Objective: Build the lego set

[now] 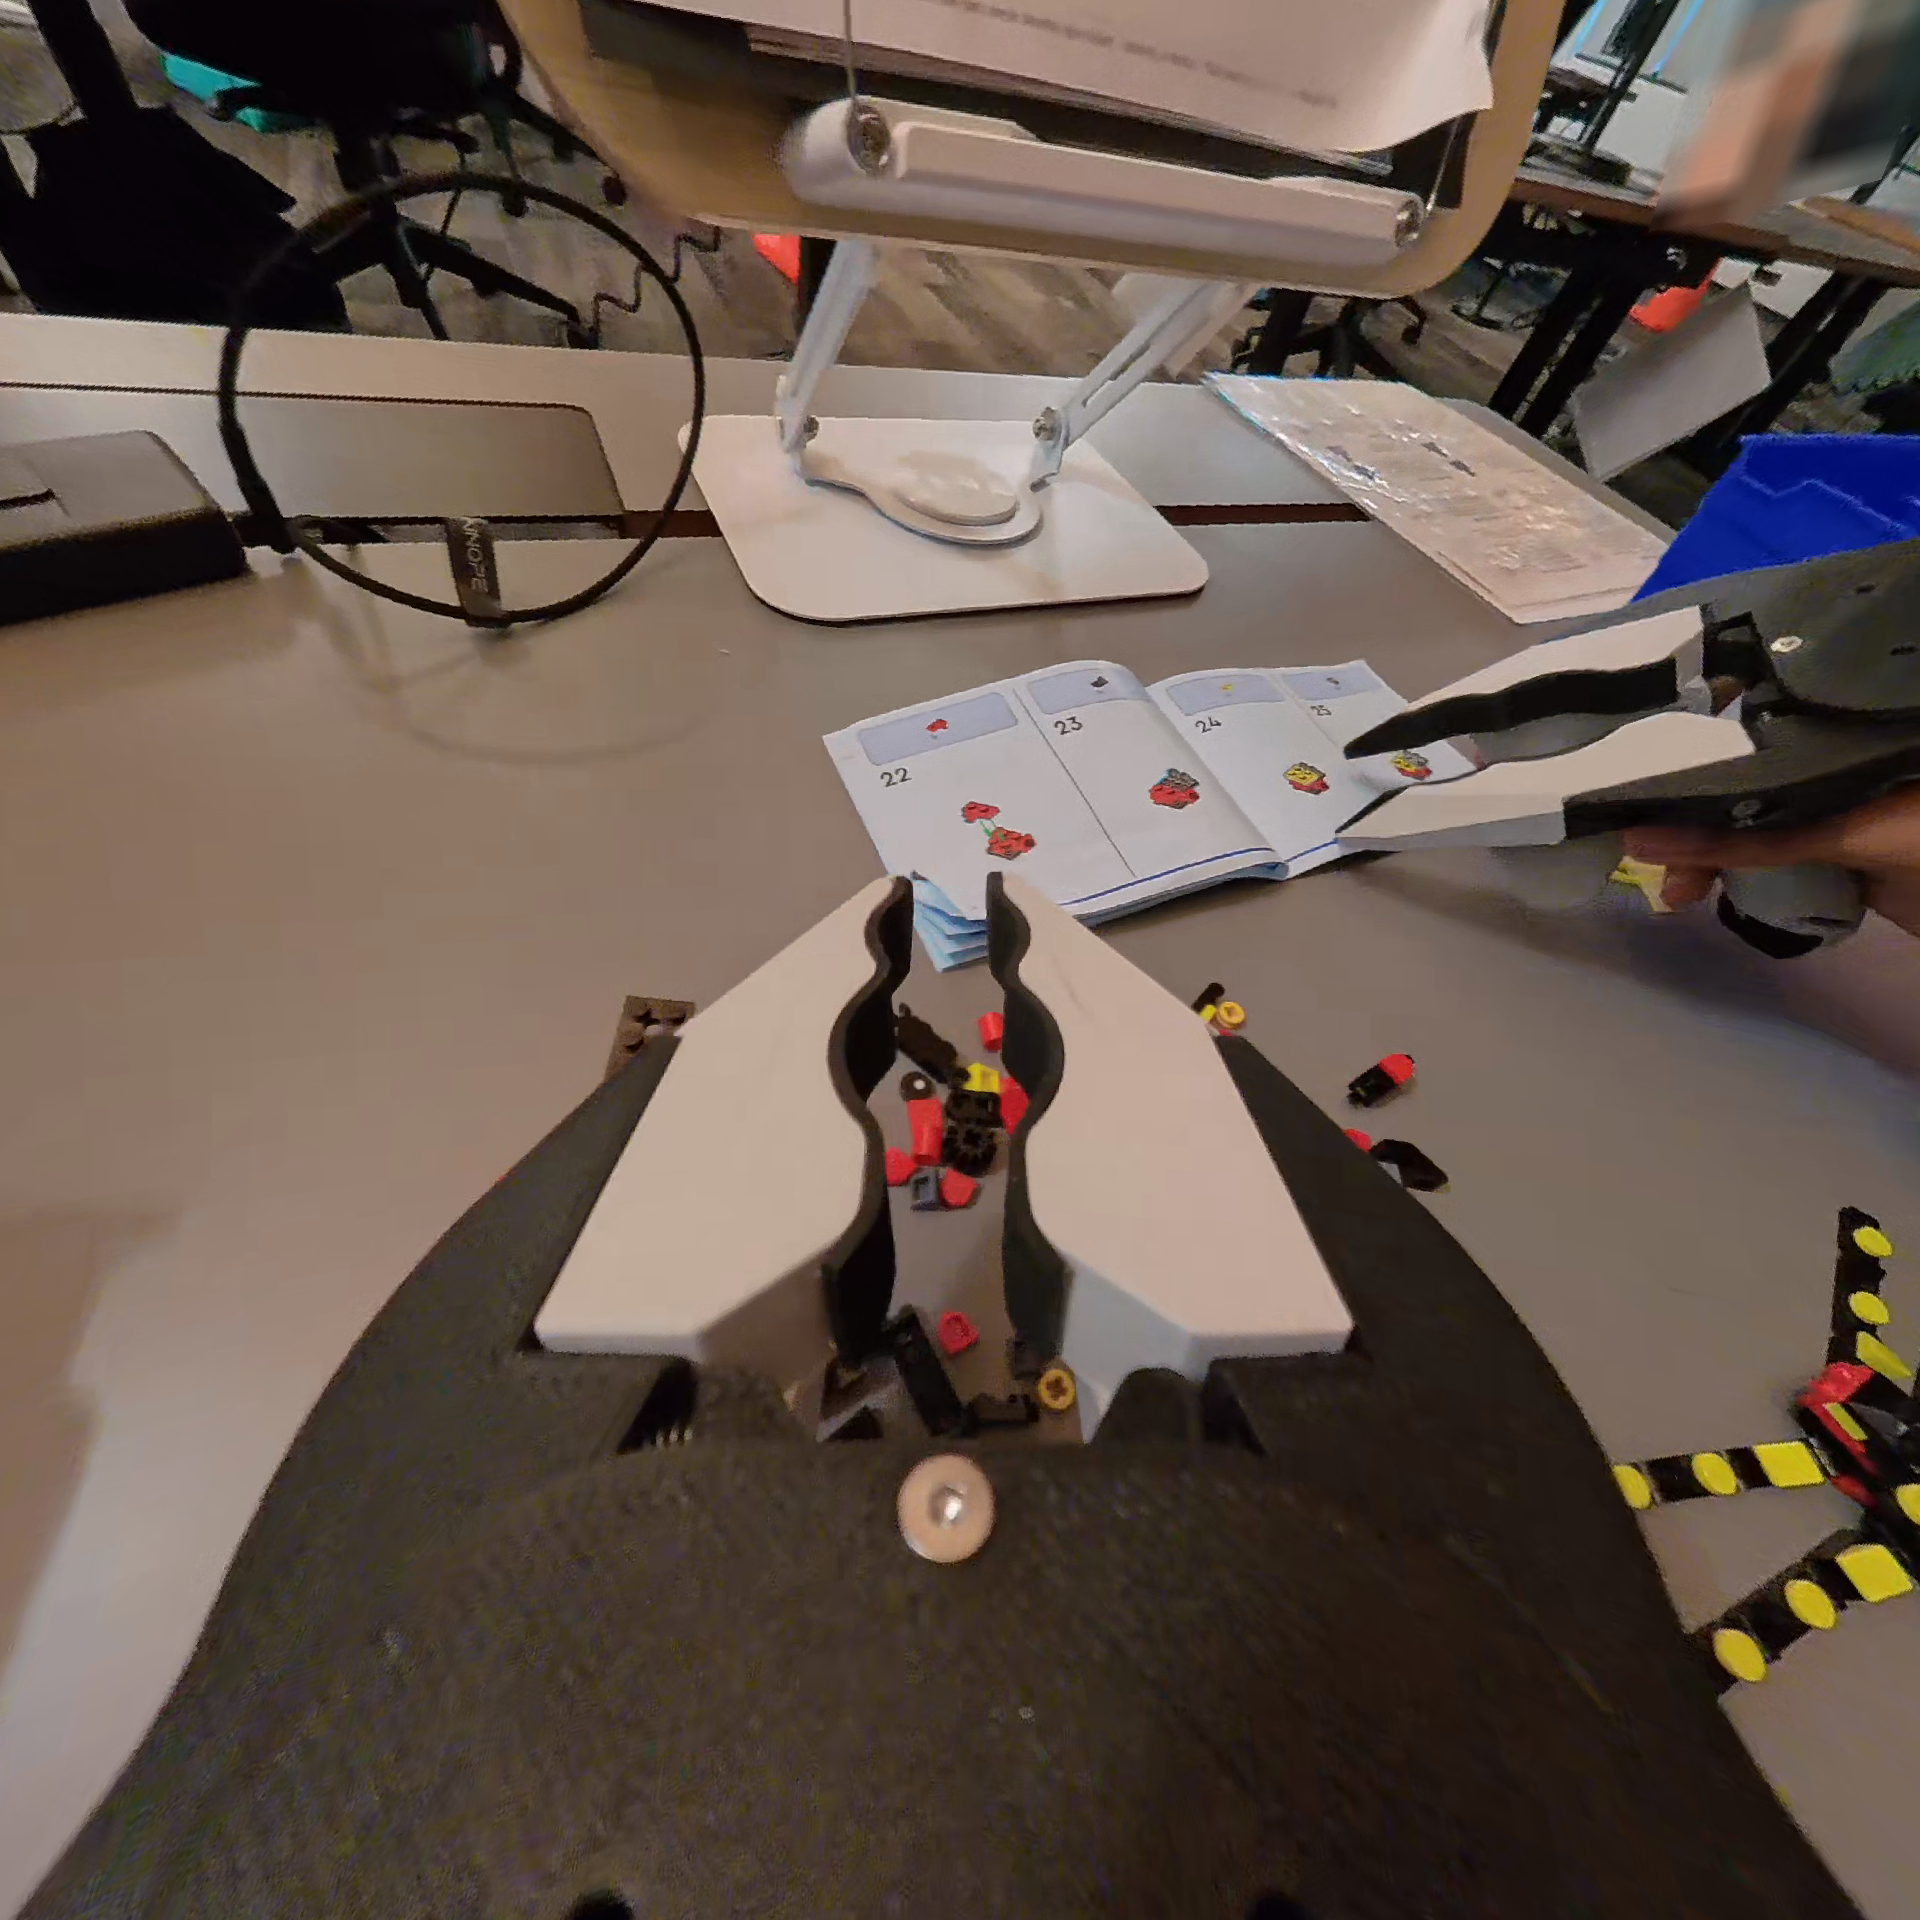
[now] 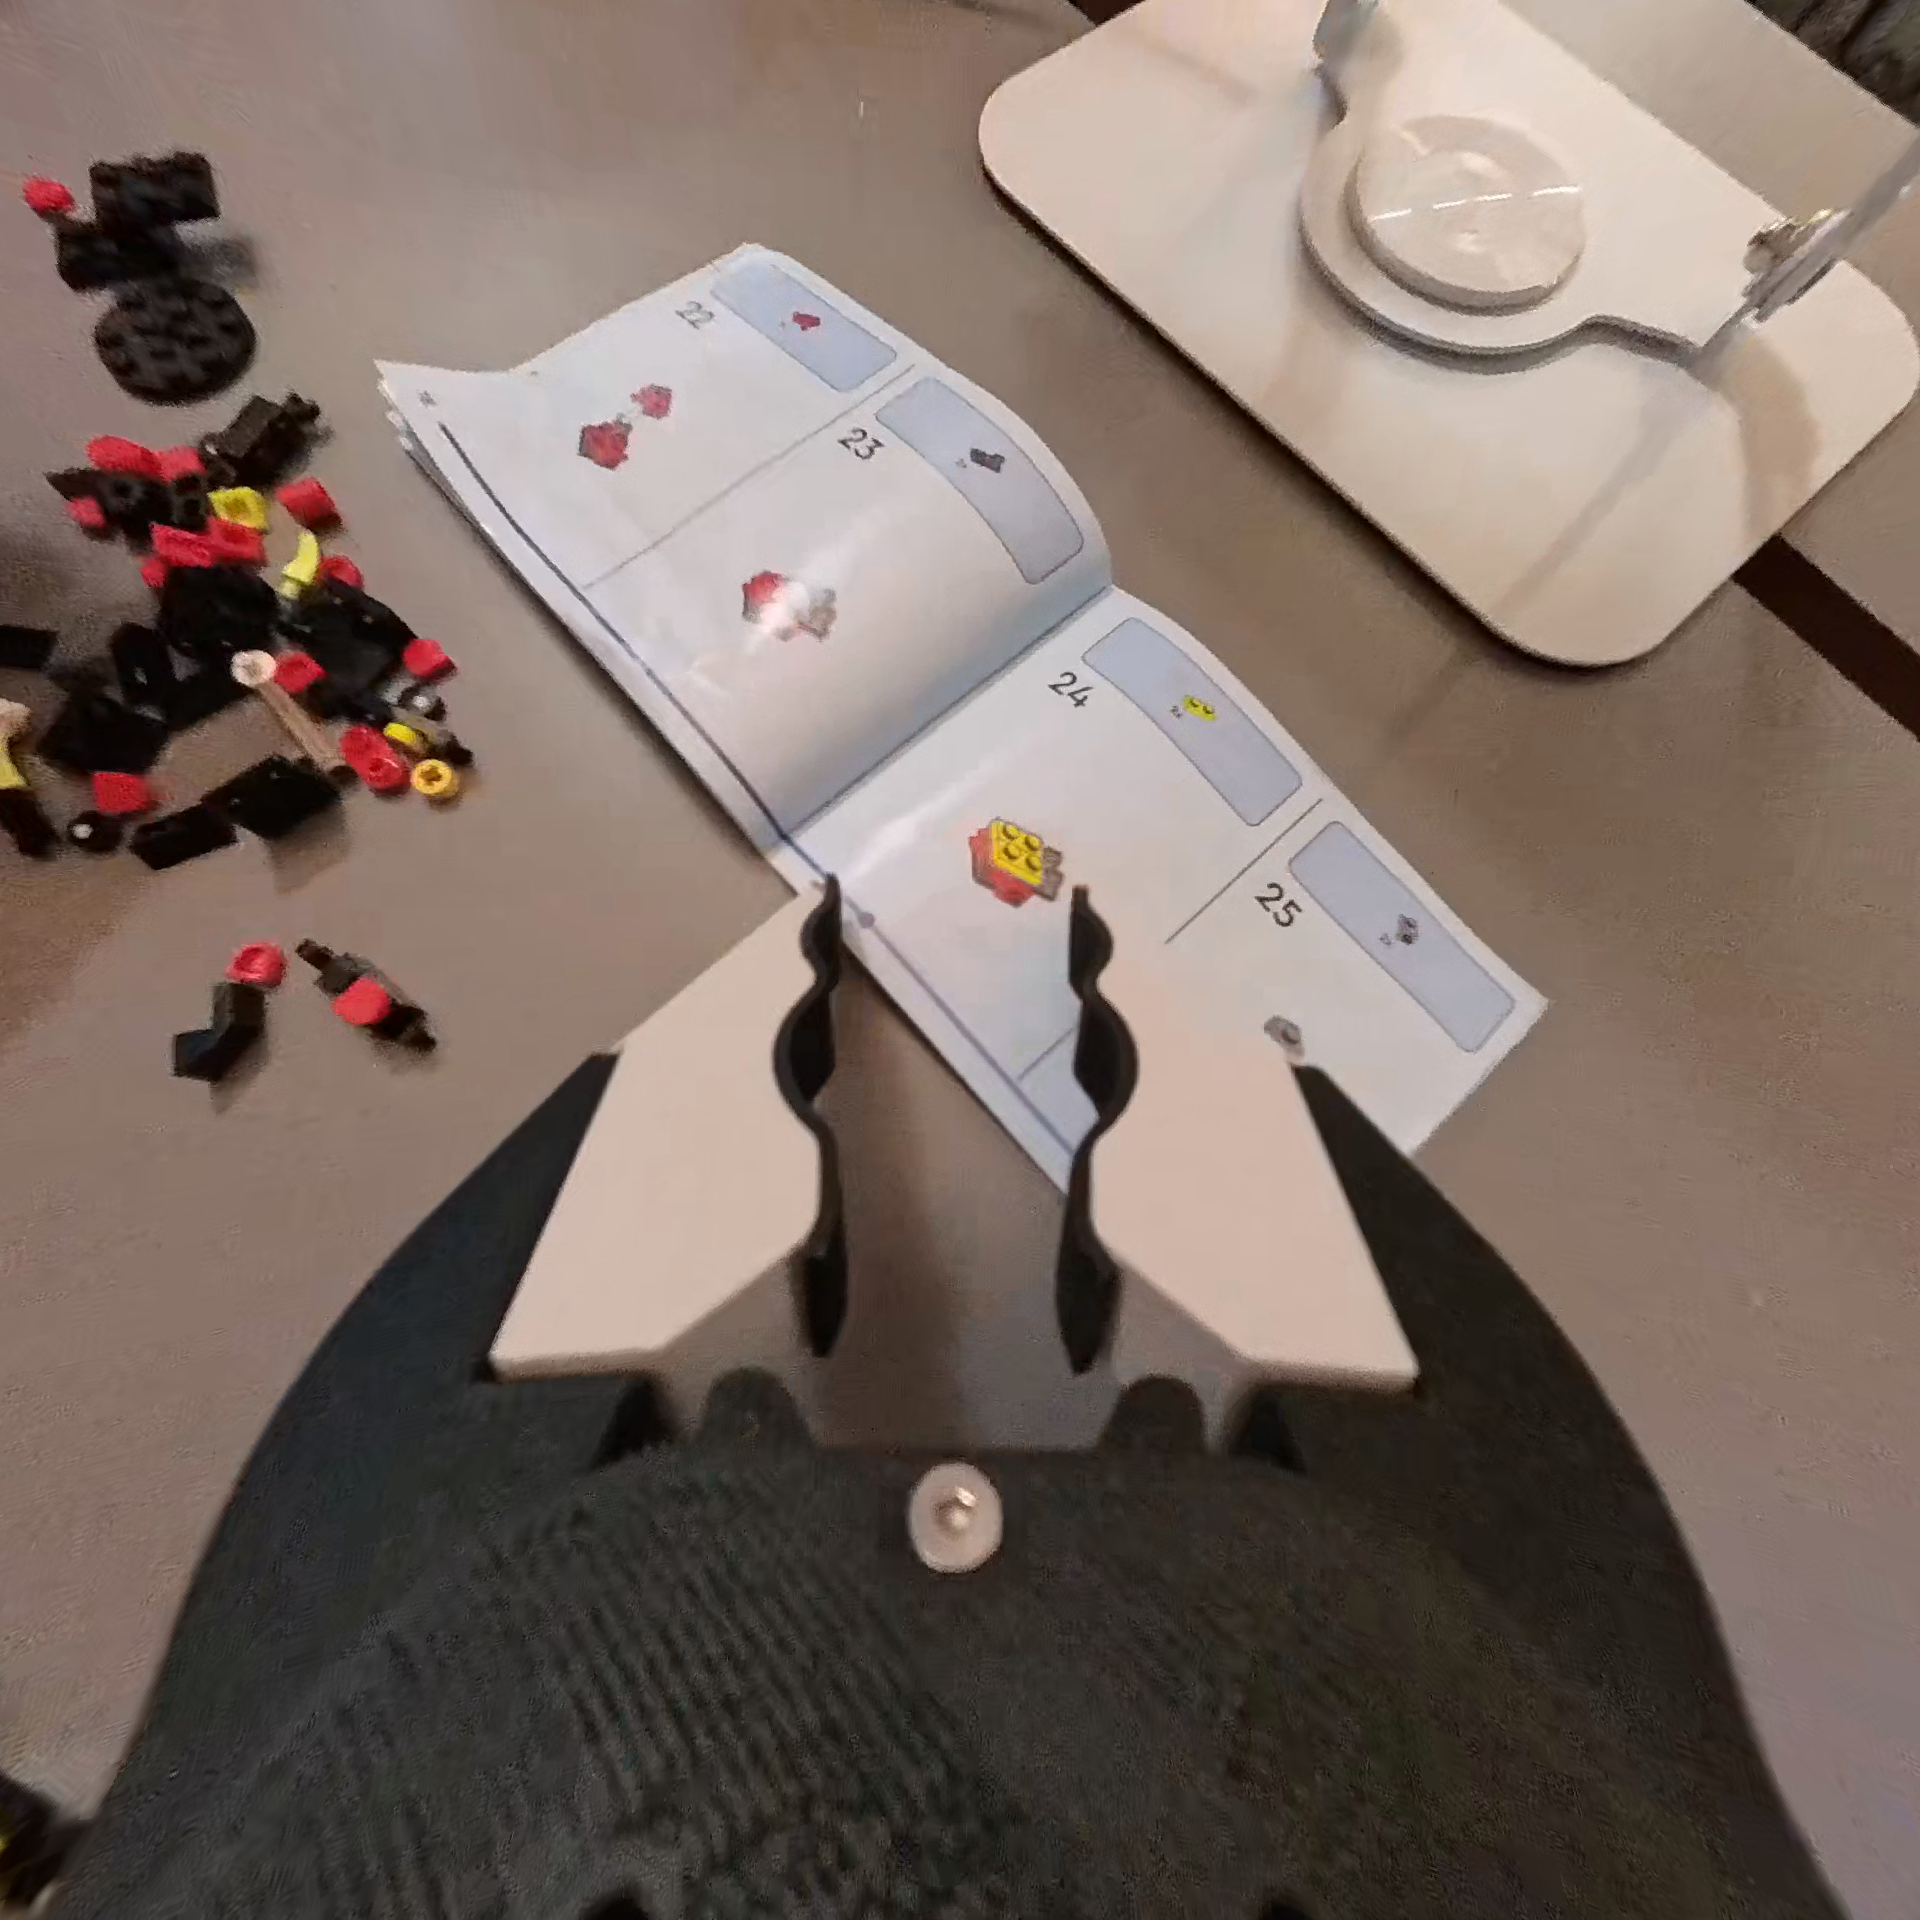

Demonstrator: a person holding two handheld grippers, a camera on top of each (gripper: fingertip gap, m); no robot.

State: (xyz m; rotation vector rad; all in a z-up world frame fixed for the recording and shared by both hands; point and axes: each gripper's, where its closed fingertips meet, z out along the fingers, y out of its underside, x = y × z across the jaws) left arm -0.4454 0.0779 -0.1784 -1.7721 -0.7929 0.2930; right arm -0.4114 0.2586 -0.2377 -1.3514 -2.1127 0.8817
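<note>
An open light-blue instruction booklet (image 1: 1091,790) (image 2: 831,623) lies on the grey table. Loose red, black and yellow bricks (image 1: 951,1122) (image 2: 229,623) lie in a pile in front of it. My left gripper (image 1: 948,883) hovers over this pile, its fingers a narrow gap apart and empty. My right gripper (image 2: 953,891) is open and empty just above the booklet's right-hand page; it also shows in the left wrist view (image 1: 1349,788). A black and yellow partial build (image 1: 1849,1455) lies at the lower right. A black round plate (image 2: 175,338) lies at the far left.
A white stand base (image 1: 966,520) (image 2: 1455,312) sits behind the booklet, its arms rising to a raised board. A black cable loop (image 1: 239,416) and a black box (image 1: 94,520) are at the back left. A blue bin (image 1: 1818,499) and a clear plastic sheet (image 1: 1455,488) are at the back right. Some 20 cm of space lies between my two pairs of fingers. The right gripper is farther from the black round plate (image 2: 175,338), some 20 cm, than the left, some 7 cm.
</note>
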